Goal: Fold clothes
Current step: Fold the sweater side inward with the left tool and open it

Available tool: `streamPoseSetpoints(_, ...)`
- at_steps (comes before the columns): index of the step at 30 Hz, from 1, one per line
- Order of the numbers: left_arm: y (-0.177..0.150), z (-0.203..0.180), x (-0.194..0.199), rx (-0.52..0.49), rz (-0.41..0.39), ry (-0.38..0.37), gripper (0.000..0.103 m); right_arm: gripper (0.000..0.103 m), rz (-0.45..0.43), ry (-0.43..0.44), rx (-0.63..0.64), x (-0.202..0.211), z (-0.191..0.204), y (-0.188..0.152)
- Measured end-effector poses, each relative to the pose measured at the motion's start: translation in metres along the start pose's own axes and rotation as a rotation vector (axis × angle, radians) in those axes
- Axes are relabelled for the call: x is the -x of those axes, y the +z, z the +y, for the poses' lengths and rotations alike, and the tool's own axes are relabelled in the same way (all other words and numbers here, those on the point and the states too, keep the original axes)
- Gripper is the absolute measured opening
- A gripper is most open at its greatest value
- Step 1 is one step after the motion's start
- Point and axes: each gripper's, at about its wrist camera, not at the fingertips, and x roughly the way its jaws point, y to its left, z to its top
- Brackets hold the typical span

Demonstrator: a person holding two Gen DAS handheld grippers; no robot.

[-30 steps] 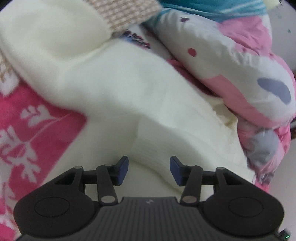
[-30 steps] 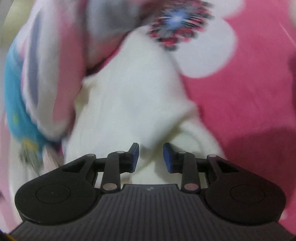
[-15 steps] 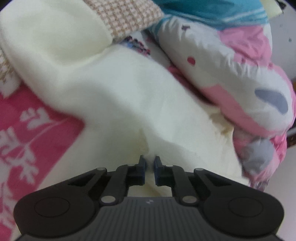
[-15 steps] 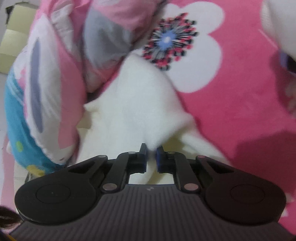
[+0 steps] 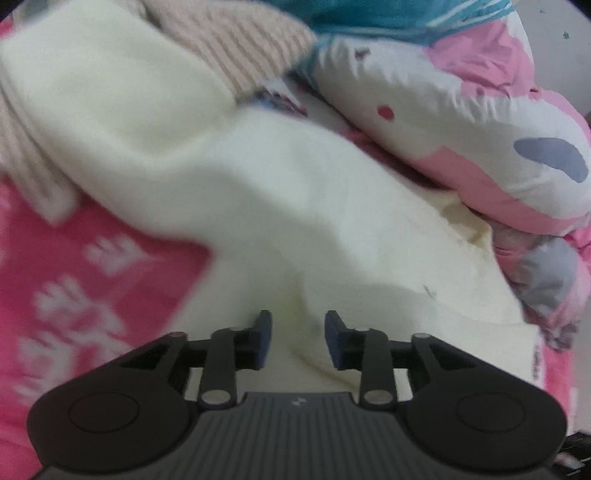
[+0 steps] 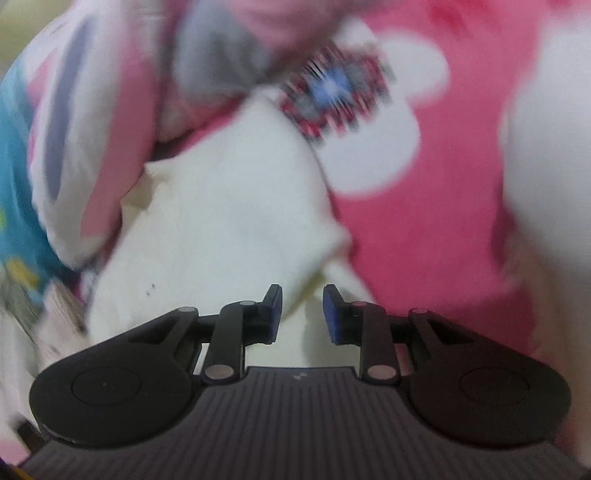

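Observation:
A cream fleece garment [image 5: 280, 192] lies crumpled across the pink flowered bedspread [image 5: 92, 295]. In the left wrist view a raised fold of it runs up between the blue pads of my left gripper [image 5: 297, 341]. Those jaws are opening and stand apart, with gaps beside the fold. In the right wrist view the same cream garment [image 6: 221, 221] comes to a ridge between the pads of my right gripper [image 6: 300, 314]. These jaws are opening too, with the cloth loose between them. This view is blurred.
A puffy pink, white and grey quilt [image 5: 480, 147] is piled against the garment's far side, over a teal cloth [image 5: 388, 18]. A beige checked knit [image 5: 236, 51] lies on the garment's upper part. Pink bedspread with a white flower [image 6: 369, 122] spreads to the right.
Both grippers went from apart to pinched on a cream fold half a second ago, and now stand apart again. Both views have pulled back a little from the bed.

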Motion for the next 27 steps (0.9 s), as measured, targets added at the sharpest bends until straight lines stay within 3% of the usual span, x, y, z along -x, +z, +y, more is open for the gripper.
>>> streamPoseSetpoints(2,-0.002,-0.011,0.012,-0.087,-0.051,0.025,0.034,0.022,-0.078,-0.011,0.145,0.011,0.011,0.01)
streamPoseSetpoints(4,-0.01,-0.035,0.011,-0.24,-0.049,-0.015,0.036,0.022,-0.108,-0.012,0.228,0.003,0.014,0.023)
streamPoseSetpoints(6,-0.021,-0.06,0.002,-0.388,-0.031,-0.05,0.037,0.019,-0.126,-0.004,0.275,-0.023,0.02,0.037)
streamPoseSetpoints(9,-0.033,-0.08,-0.031,-0.483,0.03,-0.026,0.036,0.018,-0.167,-0.023,0.311,-0.071,0.022,0.059)
streamPoseSetpoints(11,-0.039,-0.079,-0.047,-0.499,0.037,0.001,0.035,0.014,-0.172,-0.061,0.297,-0.102,0.016,0.074)
streamPoseSetpoints(13,-0.039,-0.077,-0.048,-0.501,0.023,-0.005,0.035,0.009,-0.205,-0.044,0.221,-0.112,0.006,0.088)
streamPoseSetpoints(17,-0.038,-0.073,-0.043,-0.483,0.034,-0.017,0.035,0.013,-0.3,-0.041,0.153,-0.084,0.006,0.098)
streamPoseSetpoints(22,-0.037,-0.069,-0.042,-0.451,0.033,-0.026,0.035,0.013,-0.237,0.034,0.246,-0.04,0.028,0.063)
streamPoseSetpoints(25,-0.035,-0.065,-0.044,-0.418,0.034,-0.039,0.034,0.013,-0.161,0.087,0.388,-0.042,0.046,0.024)
streamPoseSetpoints(27,-0.032,-0.06,-0.044,-0.388,0.038,-0.058,0.034,0.013,-0.096,0.076,0.474,-0.058,0.055,-0.001)
